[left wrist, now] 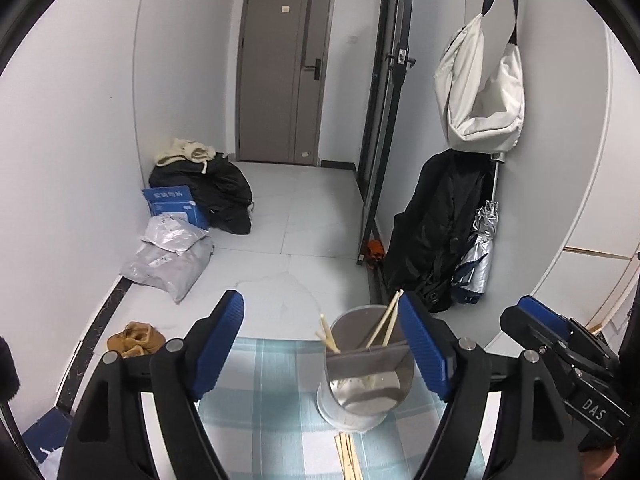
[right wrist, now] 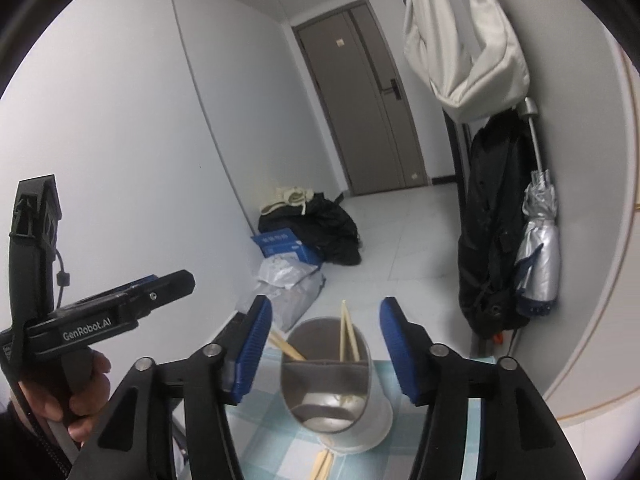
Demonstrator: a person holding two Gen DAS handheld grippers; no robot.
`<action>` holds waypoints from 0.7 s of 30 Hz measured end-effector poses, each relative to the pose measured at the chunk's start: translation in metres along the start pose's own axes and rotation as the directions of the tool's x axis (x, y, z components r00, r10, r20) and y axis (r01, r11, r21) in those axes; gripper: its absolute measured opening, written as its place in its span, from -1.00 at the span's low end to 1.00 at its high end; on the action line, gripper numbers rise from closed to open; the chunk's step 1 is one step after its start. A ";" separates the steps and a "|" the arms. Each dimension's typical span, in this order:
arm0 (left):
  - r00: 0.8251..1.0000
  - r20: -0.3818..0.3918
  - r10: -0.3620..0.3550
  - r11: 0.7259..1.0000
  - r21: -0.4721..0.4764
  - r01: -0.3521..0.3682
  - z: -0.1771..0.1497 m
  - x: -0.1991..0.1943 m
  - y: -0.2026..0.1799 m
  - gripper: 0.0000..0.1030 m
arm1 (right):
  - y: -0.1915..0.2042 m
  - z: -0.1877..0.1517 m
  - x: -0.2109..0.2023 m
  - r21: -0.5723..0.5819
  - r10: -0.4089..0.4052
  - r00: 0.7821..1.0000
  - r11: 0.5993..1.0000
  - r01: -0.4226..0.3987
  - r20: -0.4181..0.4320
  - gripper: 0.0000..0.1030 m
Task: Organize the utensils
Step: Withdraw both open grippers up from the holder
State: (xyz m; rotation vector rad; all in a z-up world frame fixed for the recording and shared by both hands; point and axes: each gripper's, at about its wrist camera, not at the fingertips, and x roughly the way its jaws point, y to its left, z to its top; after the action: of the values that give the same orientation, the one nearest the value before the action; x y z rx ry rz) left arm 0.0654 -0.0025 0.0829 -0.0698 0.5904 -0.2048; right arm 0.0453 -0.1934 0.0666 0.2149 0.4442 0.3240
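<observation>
Standing over a table [left wrist: 276,412] spread with a pale blue-and-white checked cloth, a person holds two sets of tongs above a metal utensil holder in a narrow white-walled entryway, a grey door [left wrist: 286,68] at the far end. A white bag [left wrist: 478,92], black coat [left wrist: 436,232] and silver umbrella [left wrist: 478,252] hang on the right wall; parcels [left wrist: 172,256] and dark clothing lie on the floor at far left. The left tongs [left wrist: 322,344] are released and empty, the holder standing just inside their right pad. The right tongs [right wrist: 326,352] are likewise released, straddling the holder without touching it. The holder [right wrist: 336,396], a shiny steel cylinder with a dark divider across its mouth, stands near the table's far edge. Two pairs of pale wooden chopsticks [right wrist: 347,336] lean inside it, one pair in each compartment, tips splayed outward. More chopsticks [left wrist: 349,456] lie flat on the cloth just nearside of the holder. Picking these up likely comes next: the tongs should close across both sticks together, lift them level, then tip them upright into a compartment without knocking the holder.
</observation>
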 end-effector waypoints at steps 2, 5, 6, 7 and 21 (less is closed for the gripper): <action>1.000 0.018 0.009 1.000 0.003 -0.009 -0.006 -0.010 -0.001 0.62 | 0.008 -0.004 -0.010 -0.008 -0.002 1.000 1.000 0.002 0.012 0.24; 0.999 0.040 0.006 1.000 -0.005 -0.006 -0.015 -0.022 -0.002 0.67 | 0.018 -0.013 -0.026 -0.018 0.001 1.000 1.000 -0.001 0.026 0.31; 0.999 0.044 -0.003 1.000 -0.008 0.004 -0.019 -0.025 -0.002 0.68 | 0.021 -0.017 -0.031 -0.019 0.009 1.000 1.000 -0.008 0.025 0.31; 0.999 0.045 -0.007 1.000 -0.012 0.007 -0.023 -0.028 -0.003 0.68 | 0.023 -0.020 -0.034 -0.018 0.012 1.000 1.000 -0.011 0.025 0.31; 0.999 0.048 0.008 0.999 -0.048 -0.005 -0.074 -0.031 0.001 0.79 | 0.020 -0.075 -0.056 -0.006 -0.021 1.000 1.000 0.021 -0.004 0.41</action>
State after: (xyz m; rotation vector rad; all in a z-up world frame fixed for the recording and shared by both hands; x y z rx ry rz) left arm -0.0015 0.0045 0.0383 -0.1183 0.5474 -0.1823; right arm -0.0415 -0.1844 0.0275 0.2037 0.4490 0.3049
